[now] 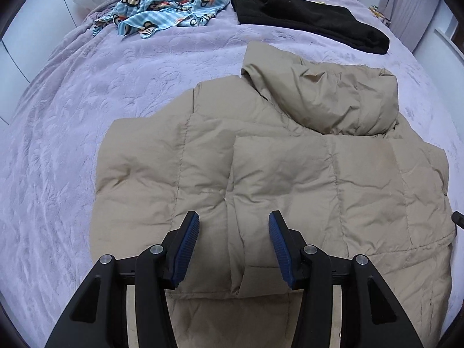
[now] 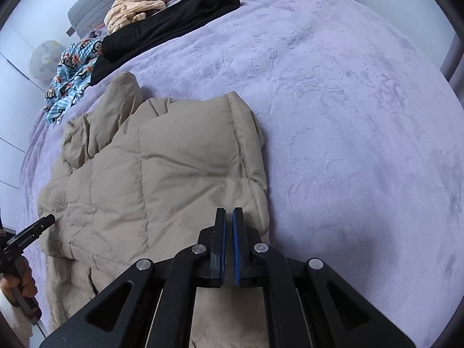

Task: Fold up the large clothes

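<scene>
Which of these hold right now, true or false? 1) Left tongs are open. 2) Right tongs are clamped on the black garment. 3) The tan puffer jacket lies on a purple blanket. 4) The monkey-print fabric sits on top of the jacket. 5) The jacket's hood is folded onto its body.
1) True: the left tongs stand open over the tan puffer jacket, nothing between the pads.
2) False: the right tongs are shut with nothing visibly held; the black garment lies far up the bed.
3) True: it rests on the purple blanket.
4) False: the monkey-print fabric lies apart from the jacket.
5) True: the hood lies on the jacket.
</scene>
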{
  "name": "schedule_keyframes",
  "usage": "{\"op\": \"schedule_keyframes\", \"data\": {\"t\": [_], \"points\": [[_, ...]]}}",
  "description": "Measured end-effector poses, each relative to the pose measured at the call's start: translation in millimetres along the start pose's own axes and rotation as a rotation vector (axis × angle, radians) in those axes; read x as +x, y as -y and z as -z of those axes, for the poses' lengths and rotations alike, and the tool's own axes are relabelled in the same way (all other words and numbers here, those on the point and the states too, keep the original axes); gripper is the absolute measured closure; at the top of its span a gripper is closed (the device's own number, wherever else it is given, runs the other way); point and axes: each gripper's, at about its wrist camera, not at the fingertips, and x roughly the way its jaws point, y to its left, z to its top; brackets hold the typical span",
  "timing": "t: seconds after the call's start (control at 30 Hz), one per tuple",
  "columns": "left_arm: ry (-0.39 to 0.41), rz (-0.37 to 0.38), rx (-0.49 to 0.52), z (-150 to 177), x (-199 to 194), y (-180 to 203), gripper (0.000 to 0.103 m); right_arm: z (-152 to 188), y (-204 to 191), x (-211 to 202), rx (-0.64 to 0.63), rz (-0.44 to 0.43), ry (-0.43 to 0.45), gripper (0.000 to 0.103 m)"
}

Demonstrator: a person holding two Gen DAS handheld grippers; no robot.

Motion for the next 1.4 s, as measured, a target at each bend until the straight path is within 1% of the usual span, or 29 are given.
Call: {"op": "schedule_keyframes", "data": {"t": [0.07,0.1,0.17,0.27,0.37,0.47,0.57,0.67,0.77,0.8,0.83,0.87,0.9,0.93,0.97,1.03,1.2,1.27,1.3,1.33,1.4], "points": [[-0.011,-0.028,0.015,5,8,0,0.051,8,-2,-5,-0.002,-0.013,-0.012,0.098],[-0.022,-0.044,0.019,8,15,-1,0.051,12,-3,-5,-0.015,-0.007,-0.02,0.098],[-0.04,-0.05,0.007,11,22,-4,0.051,18,-6,1,-0.044,0.022,-0.043,0.098],[-0.052,-0.07,-0.011,11,19,-4,0.048,21,-2,10,-0.02,0.017,-0.081,0.098],[-0.061,-0.084,-0.017,11,5,-5,0.048,21,-4,6,-0.02,0.019,-0.089,0.098],[-0.067,-0.086,-0.018,17,-15,-5,0.048,23,-8,-8,-0.03,0.006,-0.097,0.097],[-0.07,-0.078,-0.026,25,-36,-4,0.048,30,-10,-25,-0.021,-0.023,-0.104,0.097],[-0.053,-0.085,-0.03,37,-57,1,0.048,40,-12,-41,-0.007,-0.058,-0.118,0.096],[-0.043,-0.079,-0.029,48,-74,8,0.048,53,-14,-52,0.004,-0.09,-0.14,0.093],[-0.034,-0.077,-0.034,53,-80,10,0.048,56,-15,-55,0.003,-0.1,-0.147,0.09],[-0.018,-0.076,-0.043,58,-86,12,0.037,60,-16,-58,0.0,-0.106,-0.154,0.085],[-0.003,-0.083,-0.052,64,-91,14,0.004,64,-17,-62,-0.002,-0.112,-0.159,0.081],[0.028,-0.101,-0.062,71,-98,17,0.0,67,-18,-65,-0.004,-0.118,-0.162,0.071],[0.064,-0.11,-0.058,79,-105,21,0.0,70,-19,-68,-0.007,-0.124,-0.164,0.06],[0.07,-0.117,-0.046,83,-107,23,0.0,74,-20,-72,-0.012,-0.127,-0.163,0.056],[0.036,-0.136,-0.041,95,-109,24,0.0,78,-21,-77,-0.027,-0.134,-0.163,0.054],[-0.014,-0.097,-0.094,129,-128,15,0.0,96,-19,-86,-0.043,-0.157,-0.2,0.054],[-0.036,-0.087,-0.121,142,-134,8,0.0,106,-19,-88,-0.042,-0.163,-0.211,0.048],[-0.052,-0.08,-0.132,147,-136,3,0.0,112,-20,-89,-0.038,-0.169,-0.216,0.042],[-0.069,-0.059,-0.137,152,-136,1,0.0,118,-20,-89,-0.03,-0.175,-0.22,0.036],[-0.086,-0.014,-0.14,162,-138,-7,0.0,129,-21,-89,-0.012,-0.188,-0.227,0.032]]}}
